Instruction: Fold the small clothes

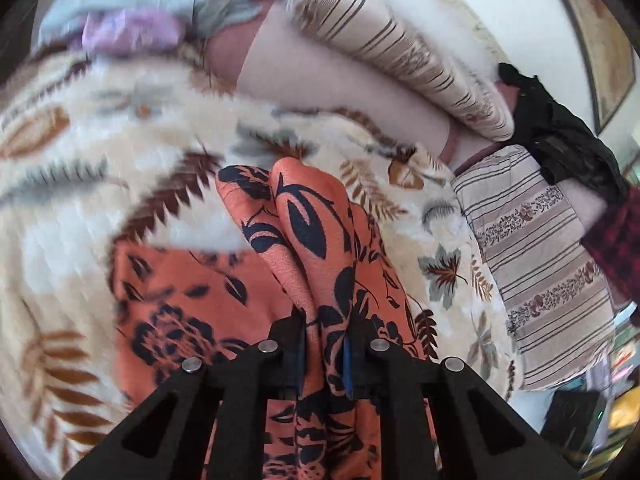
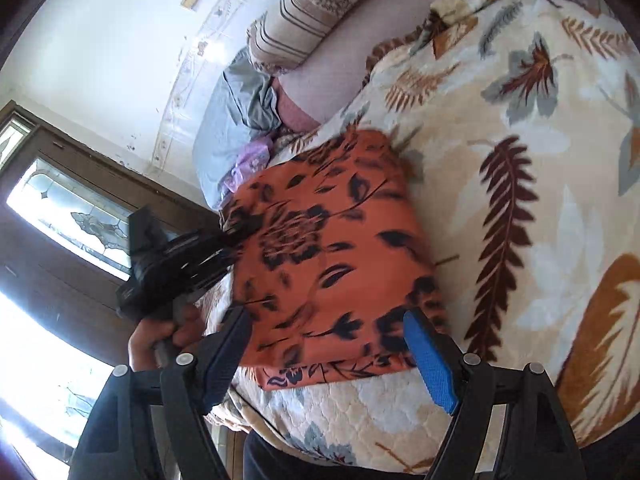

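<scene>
An orange garment with dark blue flowers point(image 1: 304, 220) lies on the leaf-patterned blanket point(image 1: 100, 184). My left gripper point(image 1: 324, 332) is shut on a raised fold of it, and the cloth bunches up between the blue pads and rises ahead in a ridge. In the right wrist view the same garment point(image 2: 332, 248) lies mostly flat on the blanket point(image 2: 520, 160). There the left gripper point(image 2: 228, 240), held by a hand point(image 2: 160, 336), pinches the garment's left edge. My right gripper point(image 2: 328, 320) stands wide open over the garment's near edge, and its pads do not press the cloth.
Striped pillows point(image 1: 420, 52) point(image 1: 552, 264) lie along the far side of the bed. A grey cloth point(image 2: 236, 120) and a purple item point(image 2: 248, 160) sit beyond the garment. Black clothing point(image 1: 560, 136) and red plaid fabric point(image 1: 616, 240) hang at the right. A glass door point(image 2: 72, 208) is at left.
</scene>
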`<state>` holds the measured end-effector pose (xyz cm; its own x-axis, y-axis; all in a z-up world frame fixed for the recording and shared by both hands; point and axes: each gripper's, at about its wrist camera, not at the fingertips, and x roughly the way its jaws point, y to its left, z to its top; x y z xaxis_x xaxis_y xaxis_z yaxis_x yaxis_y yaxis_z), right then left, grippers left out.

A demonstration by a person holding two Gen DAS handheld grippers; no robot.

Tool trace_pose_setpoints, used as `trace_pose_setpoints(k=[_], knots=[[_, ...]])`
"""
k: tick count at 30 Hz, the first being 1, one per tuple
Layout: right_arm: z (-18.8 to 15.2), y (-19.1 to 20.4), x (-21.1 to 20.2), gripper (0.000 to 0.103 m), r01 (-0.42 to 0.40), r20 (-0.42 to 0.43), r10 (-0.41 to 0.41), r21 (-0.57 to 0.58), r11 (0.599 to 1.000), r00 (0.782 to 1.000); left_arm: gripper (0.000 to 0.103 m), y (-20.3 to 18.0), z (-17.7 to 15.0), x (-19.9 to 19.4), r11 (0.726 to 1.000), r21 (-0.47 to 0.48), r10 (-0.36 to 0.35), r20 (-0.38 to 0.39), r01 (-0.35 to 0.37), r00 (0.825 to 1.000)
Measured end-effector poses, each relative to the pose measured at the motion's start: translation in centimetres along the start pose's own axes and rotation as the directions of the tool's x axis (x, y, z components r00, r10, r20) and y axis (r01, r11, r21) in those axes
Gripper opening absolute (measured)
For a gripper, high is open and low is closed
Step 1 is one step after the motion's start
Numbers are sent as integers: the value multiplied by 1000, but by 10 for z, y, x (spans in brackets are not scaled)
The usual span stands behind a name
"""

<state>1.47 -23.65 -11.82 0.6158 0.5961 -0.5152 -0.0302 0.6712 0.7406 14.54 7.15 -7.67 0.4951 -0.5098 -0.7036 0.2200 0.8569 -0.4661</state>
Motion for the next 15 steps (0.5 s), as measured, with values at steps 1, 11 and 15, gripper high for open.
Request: trace_pose_setpoints(k=[1,11,15], knots=[[3,2,-2,81,4,3,-4,-13,1000,1000,15,12,-1,3,999,0,36,-11,-36,999],[-2,-6,15,81,48,-100,-49,-14,999,994,17,84,-26,40,982,-120,125,-158,-145,980],[-3,-3,14,81,49,-95,-52,-33,998,994,15,93,-24,33,976,-177,98,-153,-125,983]])
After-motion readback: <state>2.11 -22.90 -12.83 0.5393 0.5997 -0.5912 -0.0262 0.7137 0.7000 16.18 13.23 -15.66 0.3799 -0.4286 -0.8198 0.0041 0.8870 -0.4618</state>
